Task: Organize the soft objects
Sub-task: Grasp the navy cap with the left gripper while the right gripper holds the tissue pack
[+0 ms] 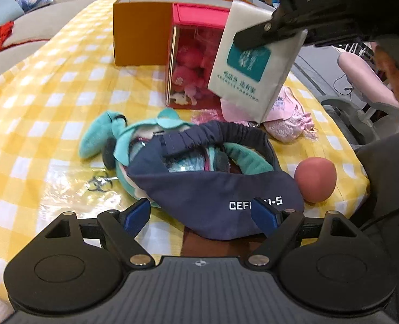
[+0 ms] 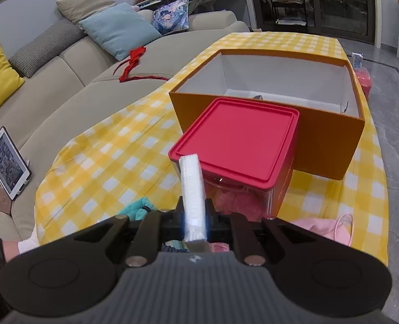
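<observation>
**Q:** What does your left wrist view take in?

**A:** My left gripper [image 1: 200, 214] hangs over the desk [image 1: 37, 102], its blue fingers [image 1: 136, 216] spread wide with nothing pinched between them. Right under them lies a navy fabric cap [image 1: 215, 189] with white lettering and a gathered elastic rim, draped across a teal plush toy [image 1: 102, 137] of fuzzy fleece. A smooth reddish ball [image 1: 315, 179] sits just beside the cap at the desk's edge. Farther back stands a clear container [image 1: 188, 81] with a pink lid, pink plush packed inside, pressed against an orange cardboard box [image 1: 140, 35]. A pink satin pouch [image 1: 288, 124] lies near the container. My right gripper [image 1: 256, 36] cuts in from the upper right, clamped on a white tissue pack [image 1: 253, 67] with a teal label, which hangs in front of the container and hides part of it.

**Q:** And the right wrist view?

**A:** My right gripper [image 2: 195, 225] has its fingers drawn narrow on the tissue pack [image 2: 191, 186], seen edge-on, its wrap finely ribbed. It is held in the air above the container's flat pink lid [image 2: 239, 140]. Behind stands the open orange box [image 2: 320, 140], white inside. The yellow-checked cloth covers the desk [image 2: 113, 156]. A beige sofa [image 2: 64, 102] with cushions runs along the left, a tablet [image 2: 7, 162] propped on it.
</observation>
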`<state>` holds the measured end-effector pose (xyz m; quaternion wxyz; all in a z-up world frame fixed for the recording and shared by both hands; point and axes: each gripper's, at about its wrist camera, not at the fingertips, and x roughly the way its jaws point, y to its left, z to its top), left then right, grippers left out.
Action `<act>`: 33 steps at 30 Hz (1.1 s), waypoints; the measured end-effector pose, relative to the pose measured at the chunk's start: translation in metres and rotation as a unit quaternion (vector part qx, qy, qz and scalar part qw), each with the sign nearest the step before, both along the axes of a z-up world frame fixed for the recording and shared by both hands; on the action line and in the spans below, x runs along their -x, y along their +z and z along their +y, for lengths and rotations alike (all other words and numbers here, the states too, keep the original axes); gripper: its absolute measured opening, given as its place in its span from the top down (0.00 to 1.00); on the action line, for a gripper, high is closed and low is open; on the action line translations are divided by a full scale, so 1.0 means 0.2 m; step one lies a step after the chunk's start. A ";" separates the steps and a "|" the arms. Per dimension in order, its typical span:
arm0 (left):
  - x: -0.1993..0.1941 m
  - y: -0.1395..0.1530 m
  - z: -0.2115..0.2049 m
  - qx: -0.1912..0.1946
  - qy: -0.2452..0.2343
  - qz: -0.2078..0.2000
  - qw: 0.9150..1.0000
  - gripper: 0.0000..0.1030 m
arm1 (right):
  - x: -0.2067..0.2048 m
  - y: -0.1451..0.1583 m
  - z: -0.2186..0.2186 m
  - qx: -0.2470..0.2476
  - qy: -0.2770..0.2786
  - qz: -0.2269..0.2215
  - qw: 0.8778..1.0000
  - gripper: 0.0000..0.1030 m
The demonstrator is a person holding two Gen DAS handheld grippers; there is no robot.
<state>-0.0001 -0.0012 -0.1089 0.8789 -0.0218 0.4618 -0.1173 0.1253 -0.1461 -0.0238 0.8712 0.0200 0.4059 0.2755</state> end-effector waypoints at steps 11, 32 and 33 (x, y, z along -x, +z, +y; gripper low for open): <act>0.00 -0.07 0.01 0.015 0.053 -0.001 0.998 0.68 | 0.01 0.00 -0.02 -0.002 0.007 0.000 1.000 0.90; 0.01 0.27 0.38 0.111 0.175 -0.032 0.978 0.97 | 0.00 -0.05 0.00 0.015 0.012 0.006 1.000 0.90; 0.01 0.25 0.39 0.094 0.184 -0.024 0.978 0.97 | -0.01 -0.05 0.00 0.017 0.011 0.007 1.000 0.90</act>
